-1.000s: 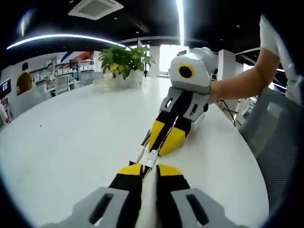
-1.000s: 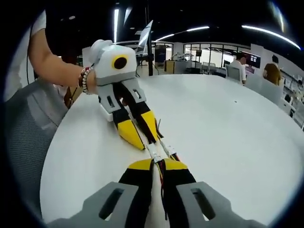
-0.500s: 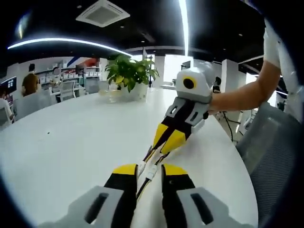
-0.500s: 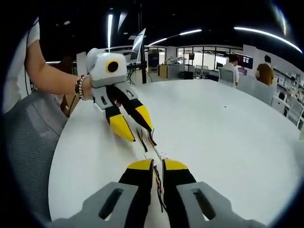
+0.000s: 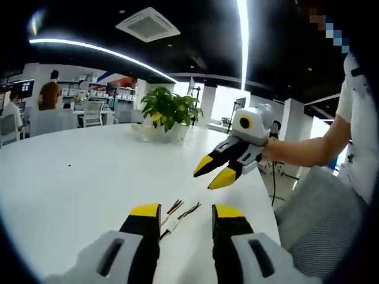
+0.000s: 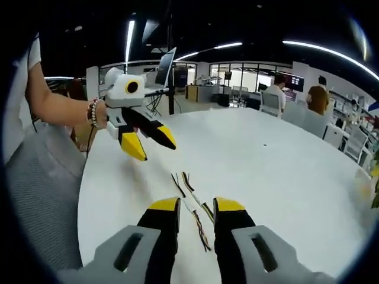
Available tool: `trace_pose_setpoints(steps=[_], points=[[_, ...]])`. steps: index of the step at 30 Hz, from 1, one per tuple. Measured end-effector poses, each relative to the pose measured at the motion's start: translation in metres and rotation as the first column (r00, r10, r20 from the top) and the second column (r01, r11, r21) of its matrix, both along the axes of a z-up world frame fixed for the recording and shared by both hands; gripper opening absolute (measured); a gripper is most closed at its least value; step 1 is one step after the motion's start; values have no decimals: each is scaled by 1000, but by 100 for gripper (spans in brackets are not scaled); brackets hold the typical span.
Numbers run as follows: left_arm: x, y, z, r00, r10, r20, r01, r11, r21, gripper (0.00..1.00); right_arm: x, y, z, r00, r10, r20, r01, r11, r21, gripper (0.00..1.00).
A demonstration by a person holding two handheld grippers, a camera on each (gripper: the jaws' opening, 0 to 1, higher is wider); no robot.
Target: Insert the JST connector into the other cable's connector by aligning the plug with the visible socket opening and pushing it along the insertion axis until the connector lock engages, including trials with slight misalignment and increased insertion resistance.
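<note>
Left gripper view: the left gripper (image 5: 180, 214) is seen from behind, its two yellow-tipped jaws parted with nothing held between them. Just past the tips, on the white table (image 5: 77, 171), lies the cable (image 5: 175, 214), a thin bundle of wires with a small pale connector part-way along. Its long axis runs away from the jaws, leaning slightly right. Farther off, raised above the table's right edge, the right gripper (image 5: 216, 172) is seen, jaws spread and empty. A potted plant (image 5: 170, 112) stands behind.

Right gripper view: the right gripper's own jaws are also apart and empty. The cable lies flat on the table in the gap ahead of them, one end reaching back between the tips, the bare wire ends pointing away. The left gripper is held up and well off to the left, clear of the cable.

Whether the connector halves are latched cannot be told. The cable seems nearer the right gripper, lined up with its jaws.
</note>
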State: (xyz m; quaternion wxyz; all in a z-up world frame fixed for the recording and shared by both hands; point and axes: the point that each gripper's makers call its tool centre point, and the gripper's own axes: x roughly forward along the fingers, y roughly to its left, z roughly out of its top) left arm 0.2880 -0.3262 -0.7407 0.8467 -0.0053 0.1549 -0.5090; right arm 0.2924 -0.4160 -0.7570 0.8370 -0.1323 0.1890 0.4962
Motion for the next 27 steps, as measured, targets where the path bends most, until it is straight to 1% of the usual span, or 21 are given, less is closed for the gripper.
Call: trace_pose_setpoints(steps=[2, 3, 4, 8, 9, 11, 14, 15, 17, 18, 20, 21, 22, 23, 24, 26, 27], points=[[-5, 8, 4, 1000, 16, 8, -16, 1000, 12, 32, -6, -3, 4, 1000, 1, 7, -1, 1000, -2, 20], [-8, 15, 2, 999, 33, 8, -33, 998, 46, 32, -11, -5, 6, 1000, -1, 7, 1, 1000, -4, 20], [-11, 18, 1, 999, 43, 10, -43, 997, 62, 32, -13, -6, 6, 1000, -4, 9, 4, 1000, -5, 20], [-26, 29, 9, 997, 72, 9, -72, 996, 61, 34, -26, -11, 15, 999, -31, 21, 30, 999, 30, 20], [-29, 32, 13, 996, 84, 18, -85, 995, 59, 35, -28, -13, 16, 999, -35, 22, 34, 999, 35, 20], [-32, 36, 16, 995, 95, 35, -97, 993, 70, 37, -31, -17, 16, 999, -48, 8, 48, 998, 48, 21], [-41, 43, 11, 993, 113, 32, -117, 985, 130, 47, -40, -26, 12, 997, -79, -12, 80, 995, 61, 22], [-45, 45, 10, 993, 113, 34, -116, 982, 146, 48, -43, -28, 12, 996, -85, -18, 86, 994, 62, 22], [-55, 49, 7, 994, 106, 40, -111, 978, 175, 47, -51, -34, 9, 995, -101, -26, 103, 993, 59, 22], [-61, 53, 3, 994, 102, 36, -108, 973, 202, 47, -54, -40, 6, 992, -122, -28, 123, 991, 53, 22], [-73, 58, 2, 994, 100, 47, -108, 969, 221, 47, -59, -50, 3, 987, -159, -35, 161, 986, 51, 23], [-76, 60, 1, 994, 102, 48, -111, 968, 224, 48, -61, -52, 3, 984, -175, -43, 178, 982, 61, 23], [-83, 64, 2, 993, 108, 44, -115, 968, 223, 48, -63, -59, 2, 975, -215, -61, 220, 973, 74, 23], [-87, 66, 2, 993, 114, 39, -120, 968, 220, 48, -65, -64, 0, 971, -229, -63, 234, 970, 70, 23], [-93, 71, 2, 991, 130, 29, -133, 966, 224, 48, -69, -72, -3, 962, -264, -72, 268, 962, 56, 24], [-102, 77, 4, 989, 144, 44, -150, 962, 229, 48, -75, -80, -6, 955, -288, -72, 292, 955, 50, 24], [-108, 81, 5, 987, 152, 45, -158, 960, 229, 48, -81, -84, -7, 950, -302, -81, 307, 950, 55, 24]])
